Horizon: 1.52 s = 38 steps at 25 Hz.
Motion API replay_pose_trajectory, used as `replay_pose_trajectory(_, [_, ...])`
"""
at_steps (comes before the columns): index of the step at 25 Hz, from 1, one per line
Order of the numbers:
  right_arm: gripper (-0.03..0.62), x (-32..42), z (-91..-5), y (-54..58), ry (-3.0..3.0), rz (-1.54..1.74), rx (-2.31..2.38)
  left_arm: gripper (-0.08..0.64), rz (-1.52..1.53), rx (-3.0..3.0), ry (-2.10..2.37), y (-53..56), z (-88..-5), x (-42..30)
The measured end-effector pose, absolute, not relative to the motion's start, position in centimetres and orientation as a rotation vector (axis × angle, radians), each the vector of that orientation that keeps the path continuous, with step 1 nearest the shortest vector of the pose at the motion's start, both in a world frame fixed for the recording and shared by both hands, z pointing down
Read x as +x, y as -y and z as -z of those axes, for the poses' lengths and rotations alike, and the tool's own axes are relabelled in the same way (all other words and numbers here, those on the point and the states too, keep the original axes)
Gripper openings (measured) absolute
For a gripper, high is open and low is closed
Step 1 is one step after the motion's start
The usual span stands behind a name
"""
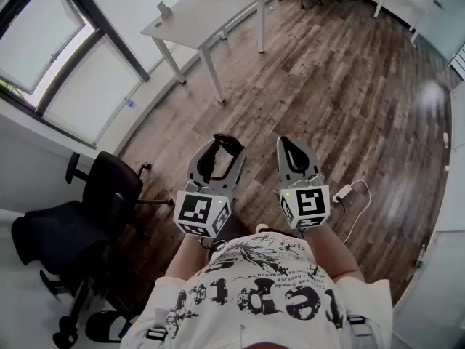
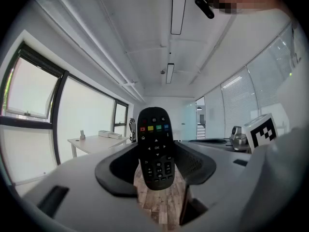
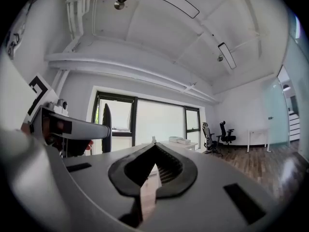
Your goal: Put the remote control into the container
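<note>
The black remote control (image 2: pixel 155 149) is standing upright, pinched between the jaws of the left claw (image 1: pixel 221 150), while the right claw (image 3: pixel 154 149) is hovering just beside it, pressed together and empty, both over the wooden floor (image 1: pixel 341 86), well apart from the white table (image 1: pixel 207 13)

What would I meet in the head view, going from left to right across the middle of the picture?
chair → left gripper, shut on the remote → right gripper, shut and empty → charger on the floor
</note>
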State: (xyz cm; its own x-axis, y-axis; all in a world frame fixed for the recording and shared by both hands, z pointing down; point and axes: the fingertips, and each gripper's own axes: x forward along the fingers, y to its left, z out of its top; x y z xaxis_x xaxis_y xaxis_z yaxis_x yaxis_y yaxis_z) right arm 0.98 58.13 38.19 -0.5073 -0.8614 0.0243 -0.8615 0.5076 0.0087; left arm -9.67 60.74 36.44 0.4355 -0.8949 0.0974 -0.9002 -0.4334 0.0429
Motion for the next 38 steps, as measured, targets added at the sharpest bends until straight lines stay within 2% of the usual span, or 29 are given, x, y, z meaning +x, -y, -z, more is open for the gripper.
replay_pose_trajectory(4, [0.000,1.7,-38.1,-57.4,2.703,-0.015,1.558,0.239,-0.090,2.585,1.614,-59.9,-36.4,-9.1])
replay_pose_trajectory(10, [0.000,3.6,-39.2,-56.2,2.728,-0.192,1.600,0.239,-0.091,2.591,1.579,-59.0,-37.0,-7.6])
replay_pose_trajectory(21, [0.000,5.4,-41.2,-53.0,2.676,-0.221,1.624,0.239,-0.113,2.608,1.477,-55.1,-38.4,-5.6])
replay_pose_trajectory(28, [0.000,6.7,-41.9,-46.3,2.624,-0.237,1.633,0.239,-0.054,2.600,1.409,-47.0,-38.5,-4.2])
replay_pose_trajectory(38, [0.000,6.9,-38.8,-30.1,2.584,-0.119,1.623,0.239,0.006,2.632,1.371,-30.9,-36.1,-3.8])
